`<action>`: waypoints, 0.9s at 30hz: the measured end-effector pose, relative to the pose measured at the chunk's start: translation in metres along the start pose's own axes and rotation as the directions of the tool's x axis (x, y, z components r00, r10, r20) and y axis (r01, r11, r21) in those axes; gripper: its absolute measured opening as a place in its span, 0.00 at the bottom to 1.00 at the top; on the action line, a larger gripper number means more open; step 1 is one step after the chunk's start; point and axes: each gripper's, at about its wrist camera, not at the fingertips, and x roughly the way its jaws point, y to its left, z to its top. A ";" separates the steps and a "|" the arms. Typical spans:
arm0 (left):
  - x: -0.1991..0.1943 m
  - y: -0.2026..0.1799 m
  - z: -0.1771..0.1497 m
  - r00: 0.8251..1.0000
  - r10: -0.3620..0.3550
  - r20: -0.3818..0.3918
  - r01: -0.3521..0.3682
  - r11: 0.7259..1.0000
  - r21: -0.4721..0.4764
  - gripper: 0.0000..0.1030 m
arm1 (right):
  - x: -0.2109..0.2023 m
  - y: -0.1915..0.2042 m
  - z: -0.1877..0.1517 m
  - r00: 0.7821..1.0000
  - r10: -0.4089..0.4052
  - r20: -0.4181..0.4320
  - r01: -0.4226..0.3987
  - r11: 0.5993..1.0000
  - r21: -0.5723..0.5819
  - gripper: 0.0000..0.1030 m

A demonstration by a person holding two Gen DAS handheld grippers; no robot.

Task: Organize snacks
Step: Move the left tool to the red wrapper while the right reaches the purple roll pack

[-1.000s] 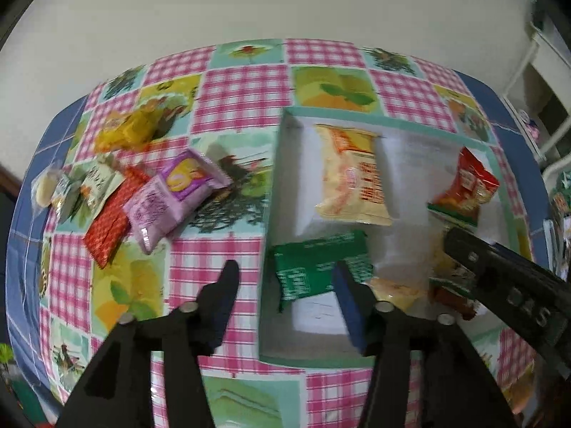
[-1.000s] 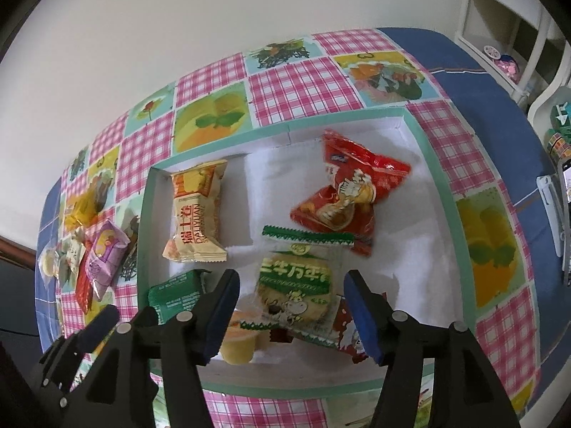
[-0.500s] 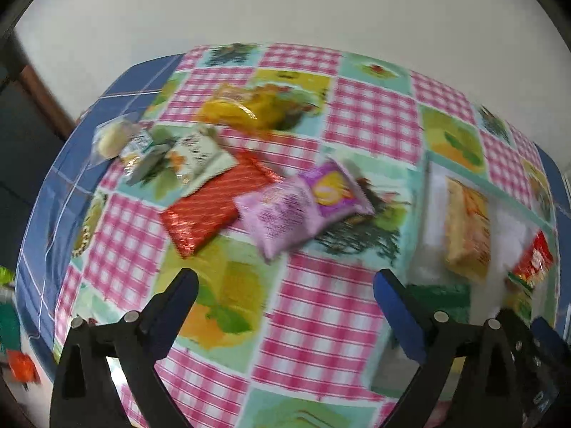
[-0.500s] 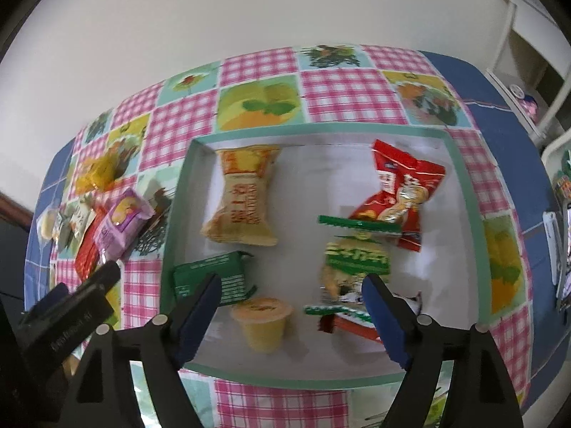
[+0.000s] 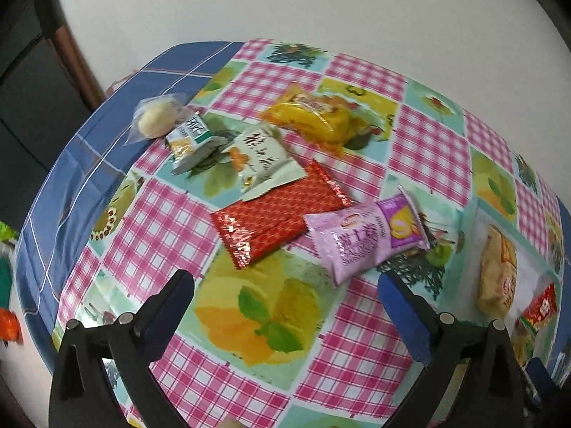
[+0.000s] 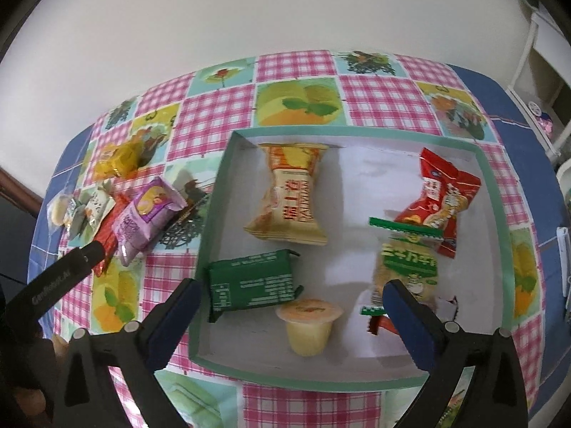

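Note:
Loose snacks lie on the checked cloth: a purple pack, a red pack, a white pack, a yellow pack, a small green-white pack and a wrapped bun. My left gripper hovers over bare cloth just short of them, jaws opening, nothing between. The teal-rimmed box holds a cream pack, a red bag, a green-topped pack, a dark green pack and a jelly cup. My right gripper hangs above them, jaws opening, gripping nothing.
The table's blue border and its left edge run close to the loose snacks. A white shelf unit stands off the table's right side. One finger of the left gripper shows in the right wrist view, left of the box.
Both pairs of jaws have spread wide. The left gripper swung left from the box to over the loose packs. The right shifted left, off the green-topped pack that was between its fingers.

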 end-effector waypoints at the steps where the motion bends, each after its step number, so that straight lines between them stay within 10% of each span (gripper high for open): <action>1: 0.001 0.002 0.001 1.000 -0.001 -0.001 0.001 1.000 -0.004 0.99 | -0.001 0.003 0.000 1.000 0.001 0.012 -0.001 1.000 -0.005 1.00; 13: -0.001 0.021 0.013 0.997 0.017 0.072 -0.017 1.000 0.004 0.99 | -0.005 0.040 0.000 0.993 -0.009 0.119 0.022 0.994 -0.109 1.00; 27: 0.010 0.038 0.032 0.995 -0.067 0.077 0.061 0.995 0.077 0.99 | 0.014 0.064 0.000 0.996 0.068 0.056 -0.062 0.993 -0.103 1.00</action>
